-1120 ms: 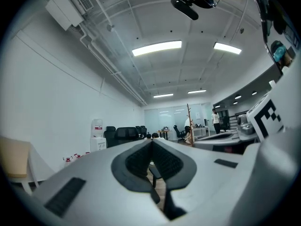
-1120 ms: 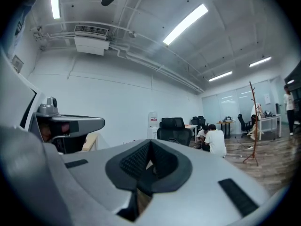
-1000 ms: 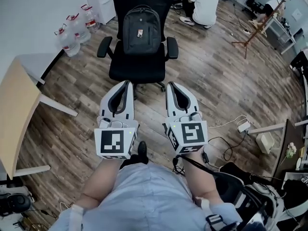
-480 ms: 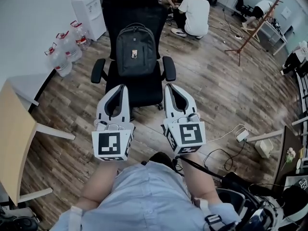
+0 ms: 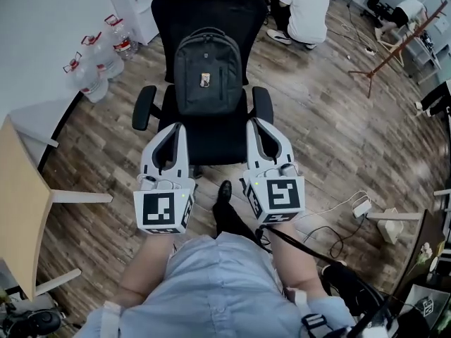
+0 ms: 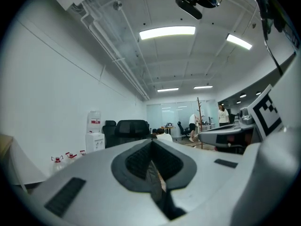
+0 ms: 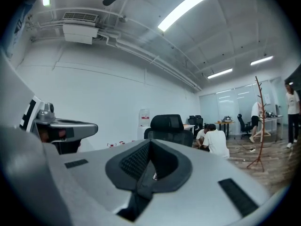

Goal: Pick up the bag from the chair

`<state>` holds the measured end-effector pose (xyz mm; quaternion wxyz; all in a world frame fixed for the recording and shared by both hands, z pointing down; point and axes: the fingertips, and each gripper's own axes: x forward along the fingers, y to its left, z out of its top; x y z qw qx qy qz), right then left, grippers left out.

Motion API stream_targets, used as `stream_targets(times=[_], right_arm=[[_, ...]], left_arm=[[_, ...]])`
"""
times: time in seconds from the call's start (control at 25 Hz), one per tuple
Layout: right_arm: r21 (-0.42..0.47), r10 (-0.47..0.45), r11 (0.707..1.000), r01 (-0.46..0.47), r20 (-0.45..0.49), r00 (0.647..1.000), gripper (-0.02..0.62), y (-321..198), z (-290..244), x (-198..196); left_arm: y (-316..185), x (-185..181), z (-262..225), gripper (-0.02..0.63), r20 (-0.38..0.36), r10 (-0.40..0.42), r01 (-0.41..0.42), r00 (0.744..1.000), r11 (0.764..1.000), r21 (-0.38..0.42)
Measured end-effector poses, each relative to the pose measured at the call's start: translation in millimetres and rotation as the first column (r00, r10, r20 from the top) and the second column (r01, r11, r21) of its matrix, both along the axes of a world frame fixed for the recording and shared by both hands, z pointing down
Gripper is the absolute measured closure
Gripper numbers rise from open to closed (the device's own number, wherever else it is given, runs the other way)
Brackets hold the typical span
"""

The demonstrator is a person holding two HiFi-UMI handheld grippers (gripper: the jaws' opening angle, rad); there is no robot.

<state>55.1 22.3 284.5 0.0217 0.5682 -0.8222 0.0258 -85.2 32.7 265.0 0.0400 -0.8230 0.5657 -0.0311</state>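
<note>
Bag (image 5: 208,72) on the chair (image 5: 211,138): upright on the seat, back against the backrest, dead ahead of the person. Long axis up along the backrest; in the head view straight away from the person, top end far, base toward the grippers. Between the two armrests (image 5: 144,106), with a gap to each.

Left gripper (image 5: 179,129) and right gripper (image 5: 256,125) side by side, pointing forward at the chair, one over each front corner of the seat as seen from above. Bag in the lane between their two lines, a touch closer to the left gripper's line, so nearly even for either hand. No contact with bag or chair.

Both pinched fully together. In the left gripper view, pads meeting along one seam with nothing between them; the same in the right gripper view. Backrest visible over the jaws in both of those views, bag itself not: probably masked by the grippers' own bulk.

By judgement: approach stage only, lift not yet begun. Calls for parting the jaws first, then a reach forward and along the bag's axis toward its top, or one gripper to each flank. Risk of tipping the bag sideways off the backrest if pushed from one side alone.
</note>
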Motion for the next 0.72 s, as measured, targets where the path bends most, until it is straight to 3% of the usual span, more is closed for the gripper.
stream_targets(times=[0.24, 0.72], right_arm=[[-0.032, -0.025, 0.999, 0.026, 0.015, 1.000, 0.594, -90, 6, 10], [0.068, -0.048, 0.997, 0.045, 0.035, 0.998, 0.594, -202, -35, 21]], left_arm=[[-85, 11, 1, 0.606, 0.015, -0.010, 0.011, 1.000, 1.000, -0.019], [-176, -4, -43, 0.606, 0.030, -0.096, 0.093, 0.995, 0.992, 0.086]])
